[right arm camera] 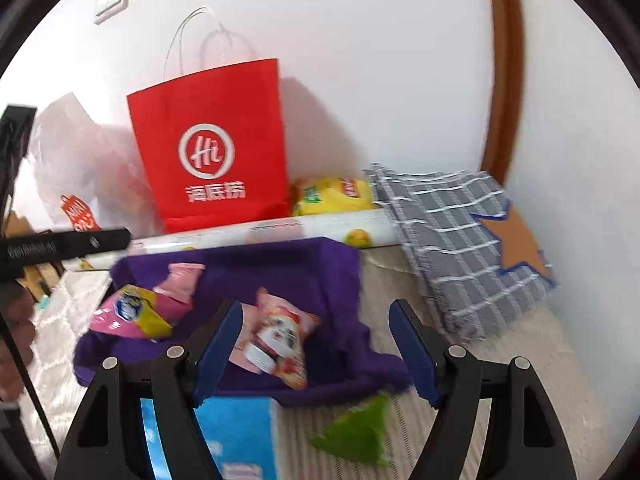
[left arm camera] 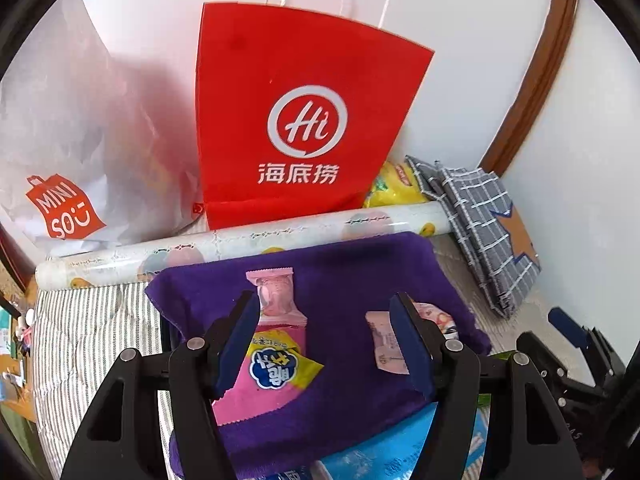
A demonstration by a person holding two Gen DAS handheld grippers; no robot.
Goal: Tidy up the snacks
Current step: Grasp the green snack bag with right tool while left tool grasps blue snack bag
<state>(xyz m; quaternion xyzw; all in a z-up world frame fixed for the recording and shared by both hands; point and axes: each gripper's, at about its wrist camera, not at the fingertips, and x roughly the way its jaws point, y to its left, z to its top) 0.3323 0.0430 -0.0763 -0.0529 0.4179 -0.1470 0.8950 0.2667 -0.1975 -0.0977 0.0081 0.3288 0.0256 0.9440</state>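
Two grippers hang over the purple cloth [left arm camera: 360, 280], both with jaws parted and nothing between the pads. The left gripper [left arm camera: 324, 340] points steeply down; just beyond and under its left finger lies the long pink snack packet [left arm camera: 276, 312] with the yellow-and-blue sweet [left arm camera: 280, 364] on top of it. A small pale pink wrapper [left arm camera: 384, 344] sits just inside its right finger, touching neither pad.

The right gripper [right arm camera: 316, 344] tilts down less steeply. A pink pouch with a printed picture [right arm camera: 280, 340] lies ahead of it, close to its left finger, on the same cloth. A green packet [right arm camera: 360, 428] rests below the jaws on the striped cover [right arm camera: 400, 420], off the cloth, and a blue box [right arm camera: 236, 432] sits under the left finger.

By my reading, this is a pause between placements: several snacks are gathered on the cloth, the green one is not. Next would likely be a reach for that green packet, which means dropping the right gripper lower and back toward itself. A yellow bag [right arm camera: 332, 196] lies far ahead by the red paper bag [right arm camera: 212, 148].
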